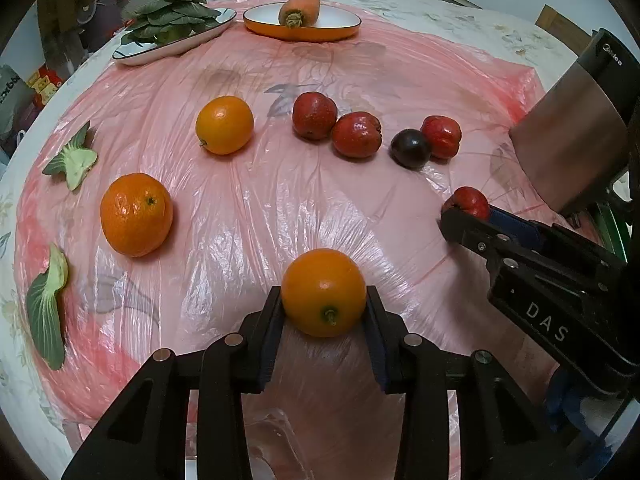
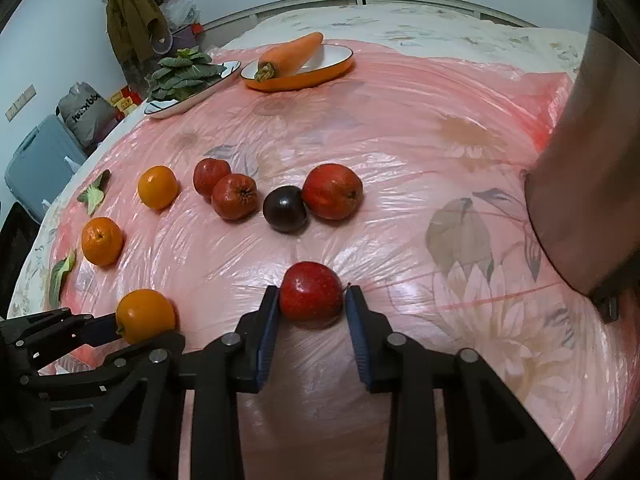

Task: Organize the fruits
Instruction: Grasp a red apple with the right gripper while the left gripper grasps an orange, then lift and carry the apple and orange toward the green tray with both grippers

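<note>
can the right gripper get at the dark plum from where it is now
Probably not right away: the right gripper is shut on a red apple. Otherwise the way looks free; the dark plum lies just beyond on open plastic sheet, touching another red fruit.

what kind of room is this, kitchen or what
Probably a lived-in room at home, not clearly a kitchen. A table under a floral cloth and pink plastic sheet holds the produce, a coat hangs by the wall, and a suitcase and bags stand on the floor.
</note>
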`<state>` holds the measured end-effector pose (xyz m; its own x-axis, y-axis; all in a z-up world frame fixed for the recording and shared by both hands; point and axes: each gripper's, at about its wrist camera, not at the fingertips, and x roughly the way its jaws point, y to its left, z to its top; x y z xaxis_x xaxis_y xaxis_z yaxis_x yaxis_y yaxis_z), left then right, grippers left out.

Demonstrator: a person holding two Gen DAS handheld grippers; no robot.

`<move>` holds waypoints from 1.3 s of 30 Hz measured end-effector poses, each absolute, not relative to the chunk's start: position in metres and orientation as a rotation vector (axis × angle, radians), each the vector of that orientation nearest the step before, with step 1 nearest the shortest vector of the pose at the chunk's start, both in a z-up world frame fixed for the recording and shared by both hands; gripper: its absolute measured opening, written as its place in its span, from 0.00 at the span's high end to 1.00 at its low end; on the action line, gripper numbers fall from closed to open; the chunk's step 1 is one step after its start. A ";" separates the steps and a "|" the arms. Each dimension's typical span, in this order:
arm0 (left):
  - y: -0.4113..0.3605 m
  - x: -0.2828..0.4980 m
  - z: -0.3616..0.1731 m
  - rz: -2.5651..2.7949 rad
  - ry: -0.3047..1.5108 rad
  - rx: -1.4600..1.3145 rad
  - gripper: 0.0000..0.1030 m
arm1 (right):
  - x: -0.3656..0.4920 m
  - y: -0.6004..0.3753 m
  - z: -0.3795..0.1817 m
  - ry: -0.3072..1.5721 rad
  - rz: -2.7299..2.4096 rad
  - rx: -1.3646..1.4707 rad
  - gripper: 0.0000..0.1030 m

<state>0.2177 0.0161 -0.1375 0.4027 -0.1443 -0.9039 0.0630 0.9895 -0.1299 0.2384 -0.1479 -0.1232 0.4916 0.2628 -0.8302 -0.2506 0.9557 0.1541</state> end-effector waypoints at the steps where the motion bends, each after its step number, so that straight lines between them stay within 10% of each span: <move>1: 0.016 0.218 -0.138 -0.130 1.148 -0.078 0.68 | 0.239 -0.147 -0.123 1.010 0.312 0.005 0.48; 39: 0.004 0.201 -0.123 -0.095 1.099 -0.046 0.68 | 0.231 -0.166 -0.103 0.967 0.363 0.122 0.53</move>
<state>0.2011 0.0037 -0.1235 0.4505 -0.0997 -0.8872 0.0539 0.9950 -0.0845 0.2312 -0.1663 -0.1029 0.5132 0.3549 -0.7815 -0.2471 0.9330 0.2615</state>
